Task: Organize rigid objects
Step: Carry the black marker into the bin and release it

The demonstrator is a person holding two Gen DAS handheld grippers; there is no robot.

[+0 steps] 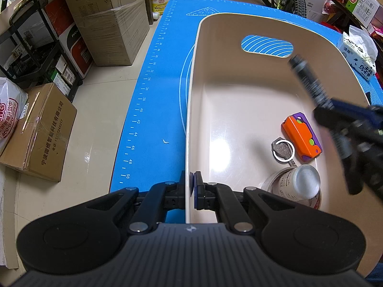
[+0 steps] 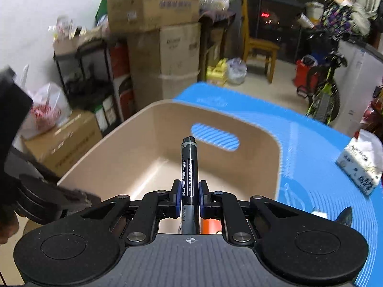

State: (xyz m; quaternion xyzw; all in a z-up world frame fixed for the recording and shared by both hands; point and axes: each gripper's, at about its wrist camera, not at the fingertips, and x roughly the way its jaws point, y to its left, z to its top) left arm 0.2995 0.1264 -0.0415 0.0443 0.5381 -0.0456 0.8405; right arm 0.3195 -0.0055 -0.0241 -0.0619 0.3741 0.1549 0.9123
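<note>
Your left gripper (image 1: 190, 192) sits nearest the lens, its pads (image 1: 197, 191) squeezed almost together on the near-left wall of the beige bin (image 1: 191, 110), one finger outside the wall and one inside, so you have the bin pinched by its rim. That bin rests on the blue mat (image 1: 153, 76), which carries a printed ruler along its left edge.

Taking the bin as your landmark and moving rightward across its floor: most of the floor on the left is bare, then near the right wall lie a key on a ring (image 1: 283, 150), touching or just beside an orange and purple block (image 1: 302, 141), with a white bottle (image 1: 300, 183) lying on its side in the near-right corner, just below the key.

Your right gripper (image 2: 189, 197) hangs over the bin's near-right part, its fingers closed to a narrow gap around a black marker (image 2: 189, 167). You hold the marker at its rear half, barrel running straight forward between the pads, cap end pointing toward the bin's far wall and its handle cutout (image 2: 215, 138). From the left wrist view the marker (image 1: 308, 81) is blurred and slants above the bin's right side, clear of the floor.

Right of the bin, a tissue pack (image 2: 359, 165) lies on the mat, well apart.
</note>
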